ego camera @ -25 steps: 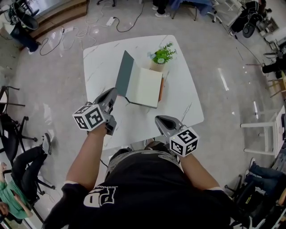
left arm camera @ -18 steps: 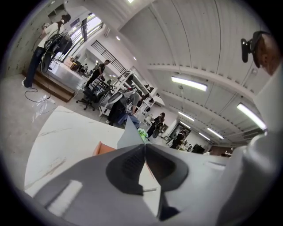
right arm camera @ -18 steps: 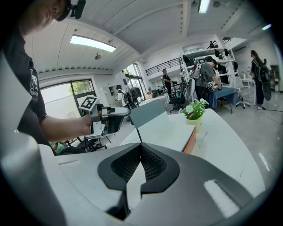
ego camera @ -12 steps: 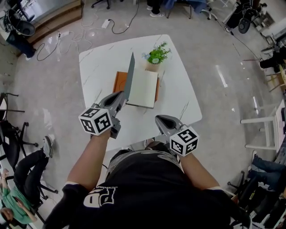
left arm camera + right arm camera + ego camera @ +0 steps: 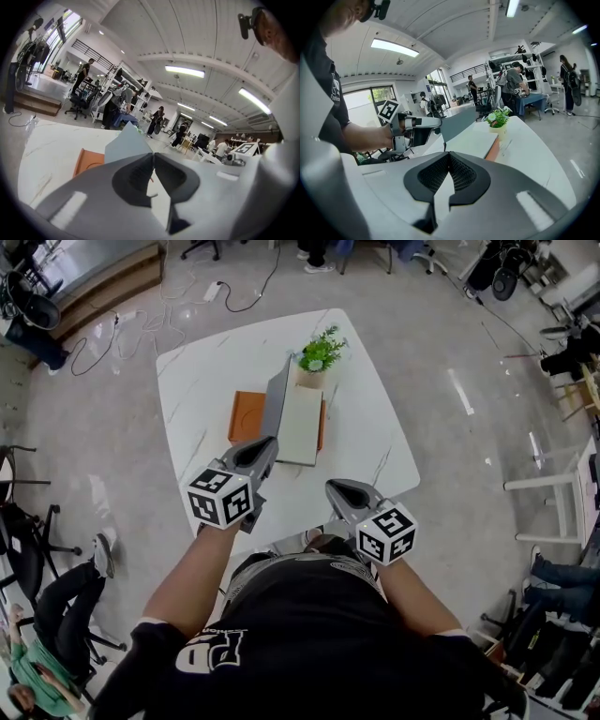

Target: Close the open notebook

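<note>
Grey-covered, likely light but stiff, the notebook (image 5: 298,423) stands half-shut on the counter (image 5: 197,399) beside a plant (image 5: 319,351), best pushed at its raised cover's edge by the left claw (image 5: 267,442), closed and empty like the right claw (image 5: 334,488).

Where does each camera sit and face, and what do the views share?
Head view: on the head, steeply down at table, notebook, both forearms, left tool and right tool.
Left gripper view: on the left tool, along its shut jaws toward the notebook.
Right gripper view: on the right tool, toward notebook, plant, left tool.
All share the notebook.
</note>
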